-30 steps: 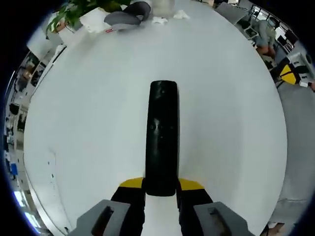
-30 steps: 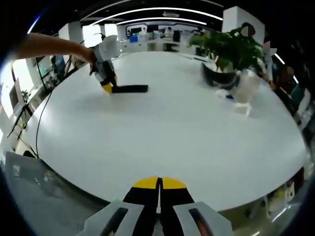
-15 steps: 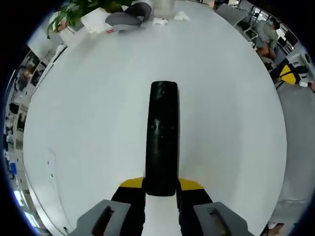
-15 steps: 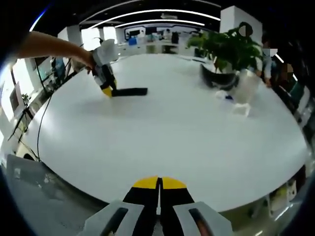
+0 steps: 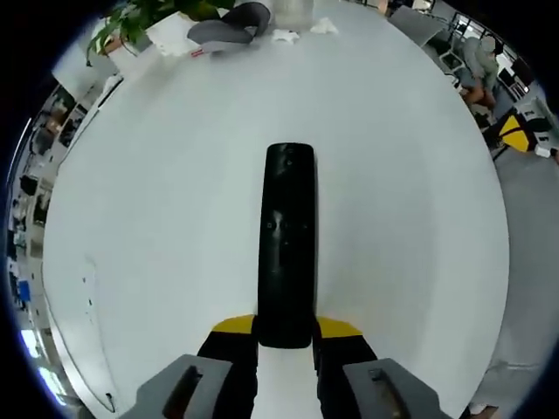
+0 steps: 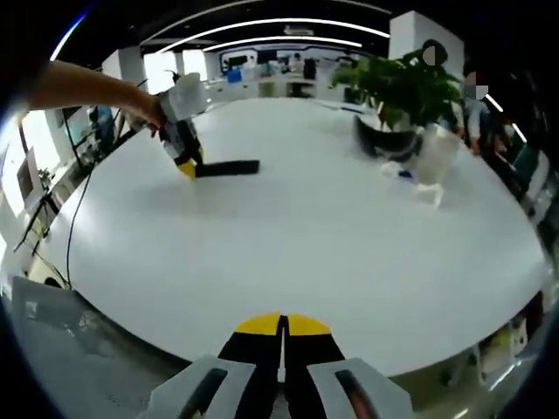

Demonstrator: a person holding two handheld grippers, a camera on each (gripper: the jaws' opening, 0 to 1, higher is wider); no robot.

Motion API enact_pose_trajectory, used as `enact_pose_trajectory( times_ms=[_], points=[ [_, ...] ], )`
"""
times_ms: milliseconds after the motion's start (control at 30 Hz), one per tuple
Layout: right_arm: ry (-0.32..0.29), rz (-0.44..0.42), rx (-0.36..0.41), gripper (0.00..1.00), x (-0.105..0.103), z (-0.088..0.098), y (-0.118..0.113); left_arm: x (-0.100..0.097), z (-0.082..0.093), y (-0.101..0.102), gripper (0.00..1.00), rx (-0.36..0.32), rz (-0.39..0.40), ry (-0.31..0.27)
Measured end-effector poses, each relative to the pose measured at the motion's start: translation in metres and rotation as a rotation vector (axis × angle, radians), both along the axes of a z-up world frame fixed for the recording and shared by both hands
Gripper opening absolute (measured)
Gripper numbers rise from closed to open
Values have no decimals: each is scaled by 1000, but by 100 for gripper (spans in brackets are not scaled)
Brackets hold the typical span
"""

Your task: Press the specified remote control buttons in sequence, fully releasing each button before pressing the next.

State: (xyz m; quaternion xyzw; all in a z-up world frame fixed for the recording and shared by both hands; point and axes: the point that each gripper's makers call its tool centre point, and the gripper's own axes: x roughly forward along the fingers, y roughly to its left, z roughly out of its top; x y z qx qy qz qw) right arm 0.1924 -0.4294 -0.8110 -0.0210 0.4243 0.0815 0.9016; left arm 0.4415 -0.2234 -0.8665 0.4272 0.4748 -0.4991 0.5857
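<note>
In the left gripper view, the black remote control [image 5: 287, 244] lay flat on the white worktop [image 5: 157, 218], running from 6 o'clock up toward 12 o'clock, with its near end clamped between the fingers of the left gripper [image 5: 286, 336]. Those fingers were closed only as far as the remote's width allowed. Two small pale buttons sat close together near the middle of its face; the rest of the keys were too dark to make out.

In the right gripper view, the right gripper [image 6: 281, 336] hovered at the near edge of the worktop [image 6: 349, 262] with its fingers pressed together and nothing between them. The remote [image 6: 225, 167] lay well apart from it, at about 11 o'clock, and the left gripper [image 6: 180, 148] held its end there under a person's forearm.

The main risk I judged was the long reach. The right fingers would have to cross most of the worktop and land on one small button among keys that were hard to tell apart, so a neighbouring key could be struck, or two at once. A hard or slanted press could also pivot the remote about the clamped end or slide it out of the left fingers. Lifting off too little between presses would blur the sequence. The potted plant [image 6: 397, 96] and the white items [image 6: 432, 166] at 1 o'clock stood off the likely path.
</note>
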Motion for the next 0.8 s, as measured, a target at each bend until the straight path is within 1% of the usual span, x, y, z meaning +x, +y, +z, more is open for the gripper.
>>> enact_pose_trajectory(
  times_ms=[267, 467, 800],
  points=[
    [-13, -2, 5, 0, 1, 1, 0, -15, 0, 0, 23, -4, 22, 4],
    [-15, -8, 6, 0, 1, 2, 0, -28, -1, 0, 23, 6, 9, 3],
    [-8, 2, 8, 0, 1, 1, 3, -40, -1, 0, 23, 7, 20, 4]
  ],
)
